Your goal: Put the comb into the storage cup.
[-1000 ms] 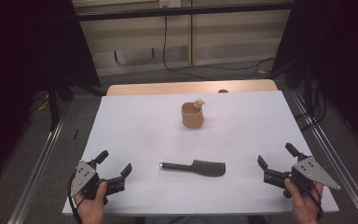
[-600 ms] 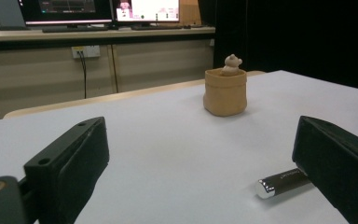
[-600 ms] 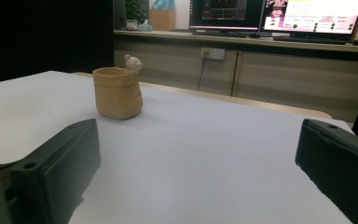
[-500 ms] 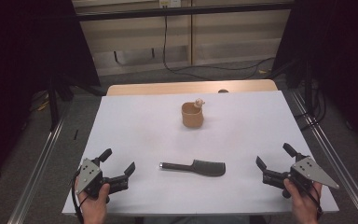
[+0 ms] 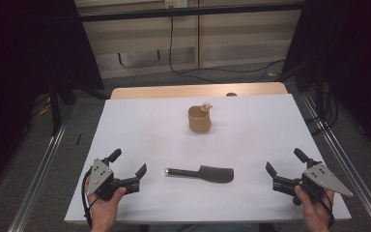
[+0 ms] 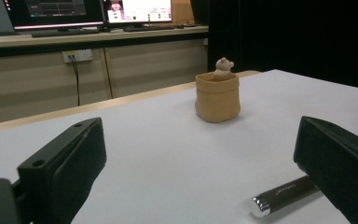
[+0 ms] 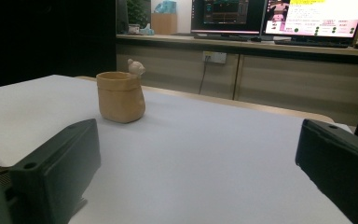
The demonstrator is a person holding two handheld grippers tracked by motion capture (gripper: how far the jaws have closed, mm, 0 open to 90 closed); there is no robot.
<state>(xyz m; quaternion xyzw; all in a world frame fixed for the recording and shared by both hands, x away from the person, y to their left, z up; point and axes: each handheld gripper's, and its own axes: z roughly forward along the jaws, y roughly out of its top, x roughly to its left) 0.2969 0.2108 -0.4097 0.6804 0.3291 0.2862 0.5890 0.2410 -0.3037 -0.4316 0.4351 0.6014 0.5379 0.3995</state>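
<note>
A tan pot point(image 5: 199, 120) with a small bear figure point(image 5: 206, 105) on its rim stands upright at the table's far middle. A dark hairbrush point(image 5: 207, 173) lies flat near the front, its silver-tipped handle pointing left. My left gripper point(image 5: 129, 162) rests open at the front left, a short way left of the handle tip. My right gripper point(image 5: 283, 161) sits open at the front right, apart from the brush head. In the left gripper view the pot point(image 6: 217, 96) is ahead and the handle tip point(image 6: 279, 196) lies by the right jaw. The right gripper view has the pot point(image 7: 120, 96) ahead on the left.
The white table point(image 5: 145, 125) ends in a wooden strip point(image 5: 174, 92) at the far side. Metal rails point(image 5: 43, 169) run along both sides. A counter with monitors point(image 7: 317, 18) stands beyond the table.
Both grippers have drifted slightly inward toward the brush, still open. The pot and the brush have not moved.
</note>
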